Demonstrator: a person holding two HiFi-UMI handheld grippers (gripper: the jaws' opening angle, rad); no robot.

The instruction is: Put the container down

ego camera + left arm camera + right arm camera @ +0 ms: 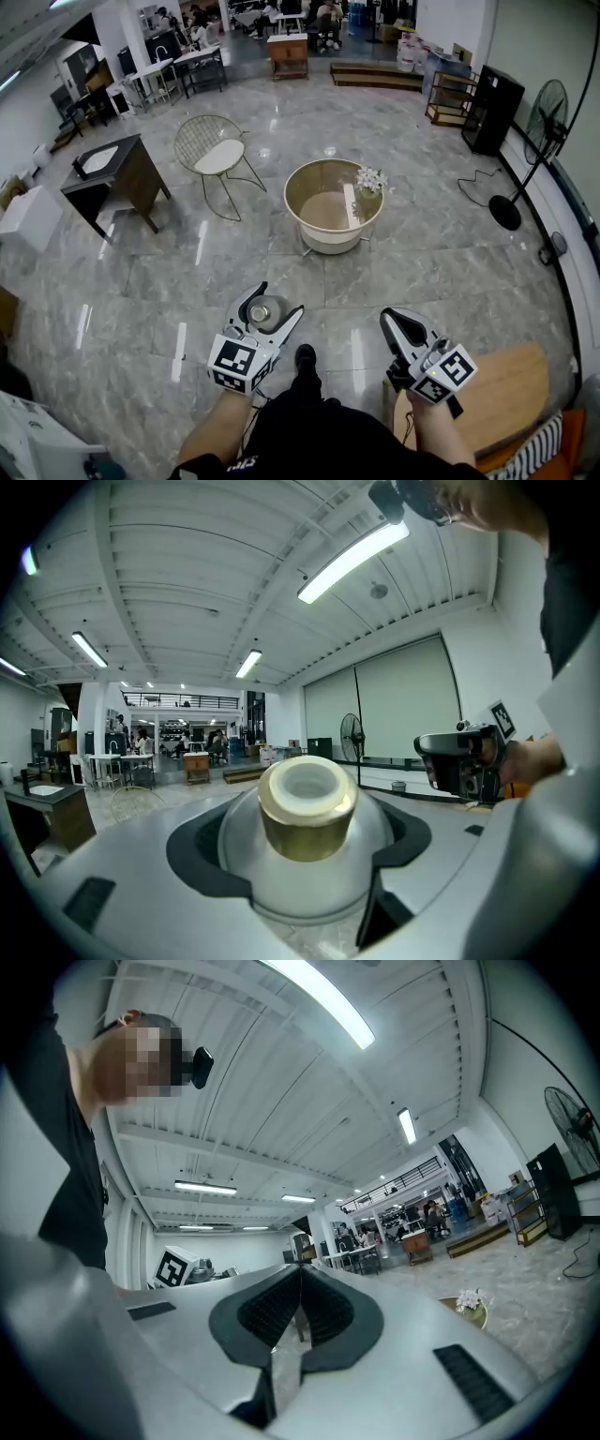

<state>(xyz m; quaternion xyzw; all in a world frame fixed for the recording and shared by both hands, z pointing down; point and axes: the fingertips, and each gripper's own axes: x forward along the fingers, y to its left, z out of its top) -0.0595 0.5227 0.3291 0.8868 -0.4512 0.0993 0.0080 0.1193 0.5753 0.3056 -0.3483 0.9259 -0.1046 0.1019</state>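
Note:
A small silvery container (305, 855) with a gold neck and a white open mouth sits upright between the jaws of my left gripper (269, 315), which is shut on it. In the head view the container (262, 313) shows from above, held over the grey marble floor in front of the person. My right gripper (403, 330) is shut with nothing in it, its ribbed black pads (281, 1309) pressed together. It shows at the right of the left gripper view as the right gripper (461, 761).
A round cream table (307, 184) with a raised rim stands ahead, carrying a small vase of flowers (368, 192). A wire chair (214, 153) and a dark desk (127, 173) are to the left. A wooden round surface (502, 389) lies at lower right. A standing fan (542, 122) is far right.

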